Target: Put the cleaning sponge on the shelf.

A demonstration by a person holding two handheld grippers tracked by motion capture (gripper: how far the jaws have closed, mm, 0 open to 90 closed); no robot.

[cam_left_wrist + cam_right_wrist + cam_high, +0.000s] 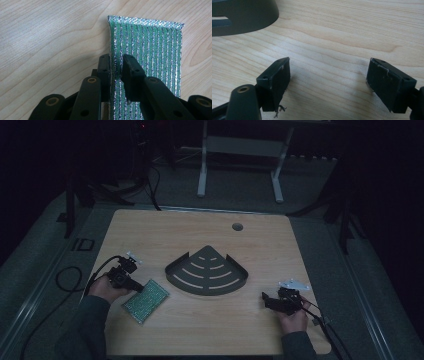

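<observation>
High view: wooden table (200, 330), dim room. Left gripper (131, 284) sits near the left edge, held in the left hand (106, 289), its tips at the left end of a green pad (146, 300). Pad lies flat near the front-left corner, tilted diagonally. Dark fan-shaped rack (207, 272) stands mid-table, curved wall toward the front edge, just right of the pad and apart from it. Right gripper (266, 299) is near the front-right corner in the right hand (294, 320), pointing left toward the rack, well apart from it. Round hole (237, 226) near the back edge. Cables trail off the left and right edges.

Left gripper view: left gripper (116, 66) has its jaws straddling the pad's (155, 55) left edge strip, one jaw on bare wood side, one over the green ribbed face. The strip sits between the pads; whether they pinch it firmly cannot be told. Pad looks ribbed green with silvery threads, flat on the table (45, 37).

Right gripper view: right gripper (328, 75) is released, jaws wide apart, bare table (337, 32) between them. Rack's (249, 17) curved wall shows top left, apart from the jaws.
</observation>
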